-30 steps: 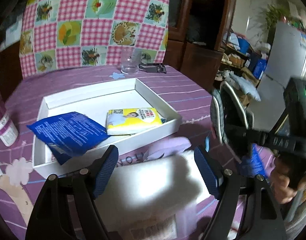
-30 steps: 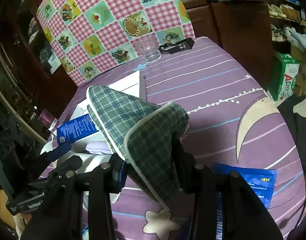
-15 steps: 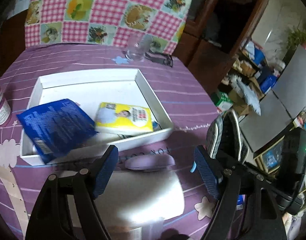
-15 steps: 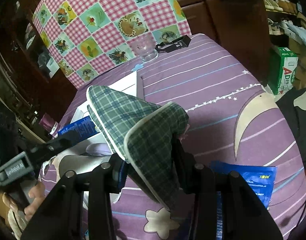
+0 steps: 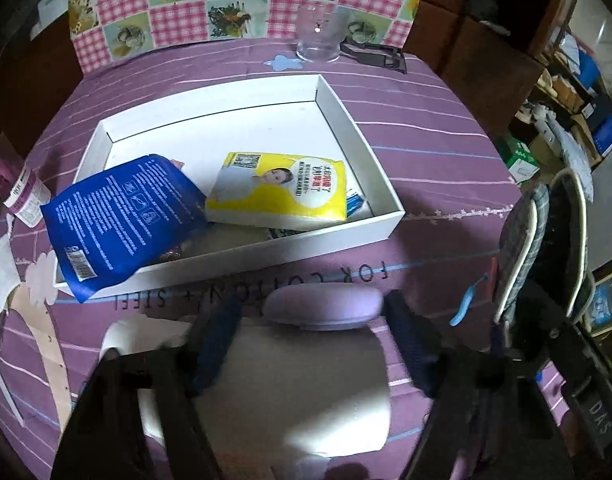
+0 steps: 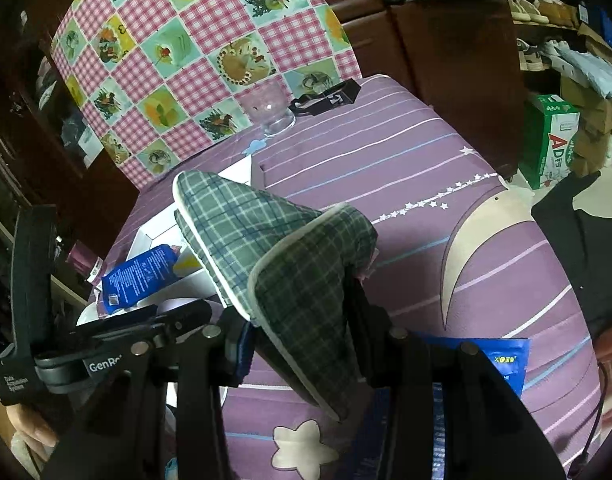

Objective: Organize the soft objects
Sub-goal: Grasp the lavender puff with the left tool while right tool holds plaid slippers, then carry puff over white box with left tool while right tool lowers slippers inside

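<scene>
The white roll [image 5: 290, 392] lies low in the left wrist frame between the left gripper [image 5: 312, 344] fingers, whose jaws have just been closing around it; whether the pads press cannot be told. Above it sits a lilac pad [image 5: 326, 306], then the white tray [image 5: 358, 128]. The right gripper [image 6: 302, 344] clamps green plaid slippers [image 6: 266, 236] mid-frame.

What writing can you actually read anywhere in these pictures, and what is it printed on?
"FOR COTTON + STEEL", seen upside down: purple tablecloth.
"GenRo", cut off: left gripper.
"DAS": right gripper.
"AD": green carton.
Blue packet, yellow packet, bottle label: print too small.
</scene>
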